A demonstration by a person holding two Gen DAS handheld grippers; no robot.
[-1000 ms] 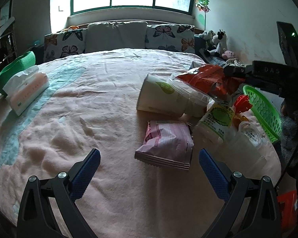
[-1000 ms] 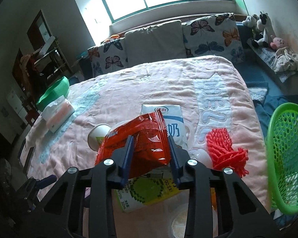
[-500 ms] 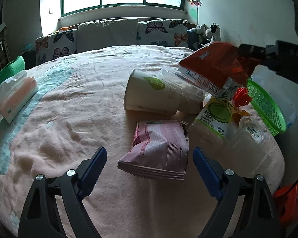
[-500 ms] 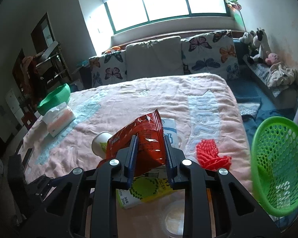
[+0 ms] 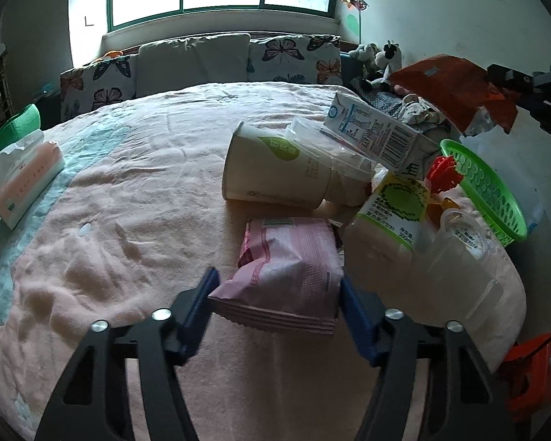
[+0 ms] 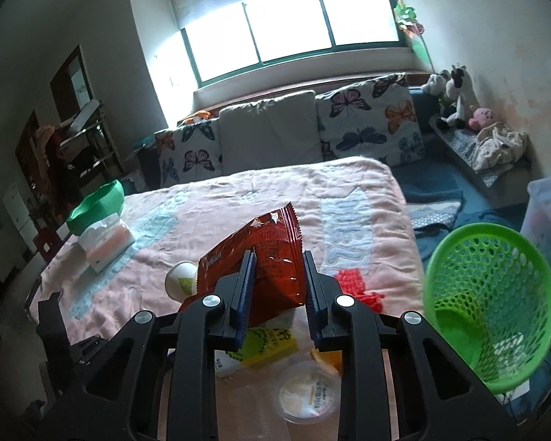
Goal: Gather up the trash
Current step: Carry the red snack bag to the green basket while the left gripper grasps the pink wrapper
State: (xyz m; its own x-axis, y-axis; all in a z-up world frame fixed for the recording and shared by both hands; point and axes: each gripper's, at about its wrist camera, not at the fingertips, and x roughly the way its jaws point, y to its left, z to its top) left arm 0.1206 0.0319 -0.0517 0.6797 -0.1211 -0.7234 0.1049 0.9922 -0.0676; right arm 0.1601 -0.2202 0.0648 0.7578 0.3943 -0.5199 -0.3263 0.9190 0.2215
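Left wrist: fingers (image 5: 209, 290) flank pink packet (image 5: 286, 272) edges.

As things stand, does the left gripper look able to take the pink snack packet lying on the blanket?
Probably yes. The left gripper has just been closing and its blue fingers already flank the pink snack packet, with nothing lying over it; the clear plastic cup crowds its right side.

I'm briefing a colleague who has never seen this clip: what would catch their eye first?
First, the red snack bag clamped in the right gripper and lifted above the pink blanket, with the green mesh basket to its right off the bed's edge. Next, the left gripper, its blue fingers having just been closing around the pink wrapper. Behind lies a heap of cup, carton and bottles.
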